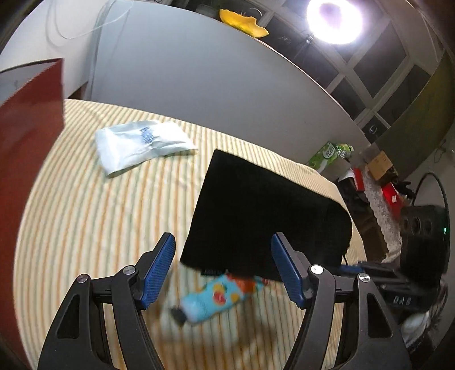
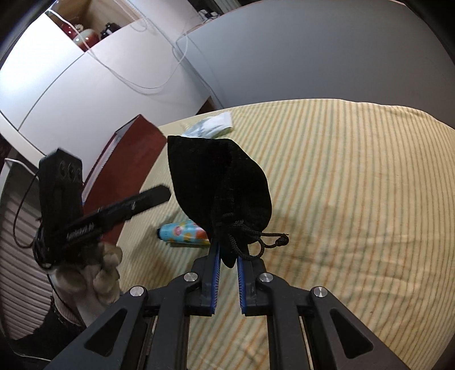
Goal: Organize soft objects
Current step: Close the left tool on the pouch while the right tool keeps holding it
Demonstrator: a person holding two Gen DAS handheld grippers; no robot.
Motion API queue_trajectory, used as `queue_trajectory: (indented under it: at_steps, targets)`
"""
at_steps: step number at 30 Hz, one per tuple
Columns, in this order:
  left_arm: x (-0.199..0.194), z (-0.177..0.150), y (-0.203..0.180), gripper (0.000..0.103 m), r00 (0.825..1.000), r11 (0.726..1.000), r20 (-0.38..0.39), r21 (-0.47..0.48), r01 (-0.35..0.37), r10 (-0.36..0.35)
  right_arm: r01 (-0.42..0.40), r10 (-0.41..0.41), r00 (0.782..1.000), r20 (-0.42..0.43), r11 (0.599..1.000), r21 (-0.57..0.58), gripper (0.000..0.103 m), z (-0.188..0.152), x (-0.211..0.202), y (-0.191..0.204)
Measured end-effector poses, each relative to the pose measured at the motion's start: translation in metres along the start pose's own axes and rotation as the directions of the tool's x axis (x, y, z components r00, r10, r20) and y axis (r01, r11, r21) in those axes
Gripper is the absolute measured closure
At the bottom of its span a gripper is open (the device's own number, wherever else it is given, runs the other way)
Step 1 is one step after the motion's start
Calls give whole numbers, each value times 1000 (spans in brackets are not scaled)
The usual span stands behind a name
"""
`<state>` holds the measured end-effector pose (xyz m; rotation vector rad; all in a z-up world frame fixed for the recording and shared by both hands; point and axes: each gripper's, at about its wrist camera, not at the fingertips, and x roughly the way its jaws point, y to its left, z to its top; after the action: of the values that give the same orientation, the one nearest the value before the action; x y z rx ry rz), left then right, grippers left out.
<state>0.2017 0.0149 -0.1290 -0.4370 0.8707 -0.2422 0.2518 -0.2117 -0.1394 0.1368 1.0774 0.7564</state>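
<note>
Black velvet fills the middle of the left wrist view: a drawstring pouch hangs above the yellow-and-green striped cloth that covers the table. The left gripper sits low in the frame, its blue-padded jaws spread wide with nothing between them. Just past the fingertips, under the near edge of the pouch, a light-blue tube printed with fruit lies blurred on the cloth, its dark cap pointing near and left. Farther off to the left lies a white plastic packet with blue print. A dark red box stands at the left edge, and a bright lamp glares at the top right.

In the right wrist view, the right gripper has its jaws pressed together on the gathered neck of the pouch, which rises from the fingertips, its black cord looping out to the right. The tube lies on the striped cloth just left of the fingertips, partly hidden by the pouch. The white packet shows at the far edge, beyond the pouch. At the left, a gloved hand grips the other gripper's handle in front of the dark red box.
</note>
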Motion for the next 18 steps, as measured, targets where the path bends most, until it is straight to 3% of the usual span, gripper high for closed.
queue_trajectory:
  at_steps: [15,18]
  targets:
    - [40,17,-25,35,997,993,-65,116,36,-29,53,-53,998,-24,998,-20,93,6,9,-15]
    - [44,16,-26,56,997,993,-71,118,30,-22,60,-61,998,-24,998,-20,93,7,12,-16]
